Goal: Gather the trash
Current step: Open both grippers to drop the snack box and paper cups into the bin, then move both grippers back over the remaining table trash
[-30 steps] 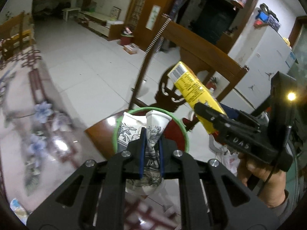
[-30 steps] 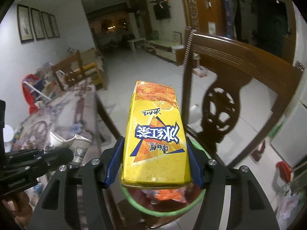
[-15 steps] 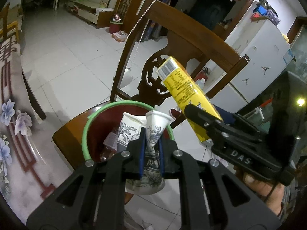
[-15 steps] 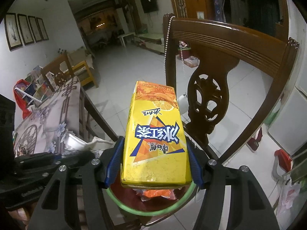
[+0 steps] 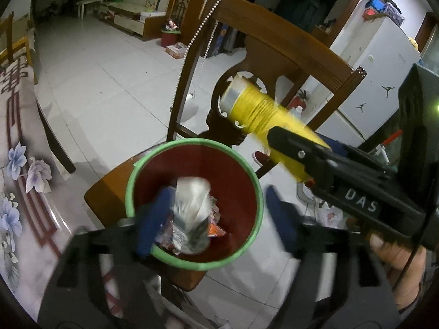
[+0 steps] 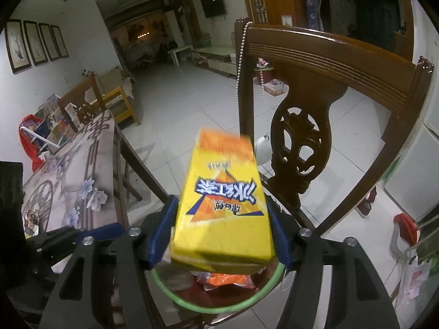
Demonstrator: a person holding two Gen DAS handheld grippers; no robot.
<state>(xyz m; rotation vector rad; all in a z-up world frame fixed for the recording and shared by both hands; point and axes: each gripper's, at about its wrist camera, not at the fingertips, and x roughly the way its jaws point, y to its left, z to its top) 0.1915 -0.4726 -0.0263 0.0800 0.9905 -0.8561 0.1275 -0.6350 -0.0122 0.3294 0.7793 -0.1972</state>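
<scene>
A: Left gripper (image 5: pixel 211 219): jaws just opened wide; the paper cup (image 5: pixel 192 205) is seen released, blurred, in the green-rimmed bin (image 5: pixel 192 144).

B: Right gripper (image 6: pixel 222 235): jaws just parted; the yellow drink carton (image 6: pixel 222 205) is between them, above the bin, apparently released. Two items nearly binned.

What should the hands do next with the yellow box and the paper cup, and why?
Probably just hold both grippers over the bin and let the trash fall. The left gripper has just been opening its jaws, and the paper cup is blurred, dropping inside the green rim. The right gripper has also just been opening, and the yellow drink carton sits loose between the jaws, above the bin.
</scene>
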